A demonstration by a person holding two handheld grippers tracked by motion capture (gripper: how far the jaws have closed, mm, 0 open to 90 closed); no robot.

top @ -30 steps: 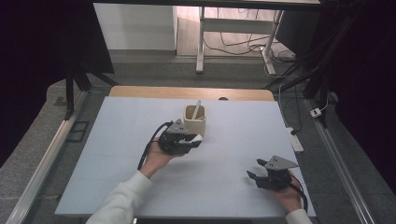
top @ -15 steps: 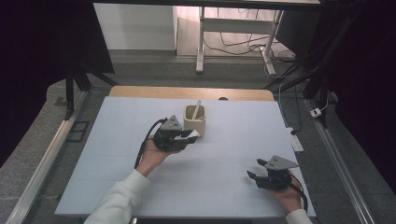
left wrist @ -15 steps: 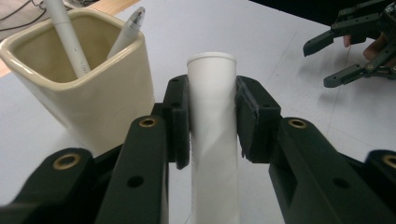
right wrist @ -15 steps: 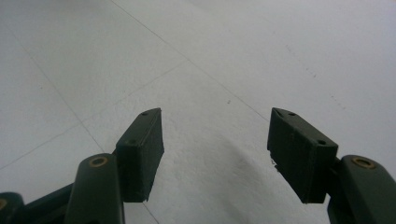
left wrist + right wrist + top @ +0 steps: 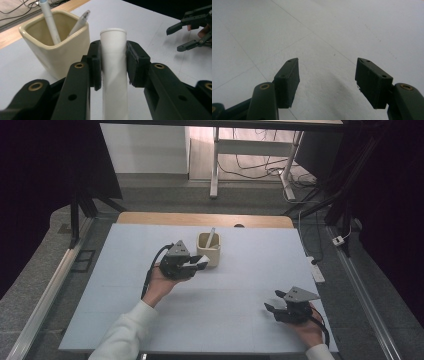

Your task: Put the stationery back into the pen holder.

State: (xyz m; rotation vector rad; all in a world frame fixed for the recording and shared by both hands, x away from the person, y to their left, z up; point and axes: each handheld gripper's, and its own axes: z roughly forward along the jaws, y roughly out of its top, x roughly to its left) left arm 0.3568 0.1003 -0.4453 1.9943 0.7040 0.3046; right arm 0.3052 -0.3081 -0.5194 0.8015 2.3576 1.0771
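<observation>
My left gripper (image 5: 113, 60) is shut on a white tube (image 5: 113, 75), its pads pressing both sides. In the high view the left gripper (image 5: 197, 263) sits just left of a cream square cup (image 5: 209, 250) on the white table. That cup (image 5: 53, 47) holds two white pens (image 5: 50, 20), and it stands close on the left in the left gripper view. Down at the table's right front my right gripper (image 5: 272, 301) is open with nothing between its jaws. The right gripper (image 5: 327, 77) hovers low over bare white board. It also appears far off as the right gripper (image 5: 190, 32).
The white board (image 5: 125, 290) covers a wooden table whose far edge (image 5: 200, 219) shows behind the cup. A metal rail (image 5: 45, 295) runs along the left side. Desk legs and cables (image 5: 260, 165) lie on the floor beyond.
The left hand with the white tube has shifted a little, ending close beside the cup. The right hand has stayed put.
</observation>
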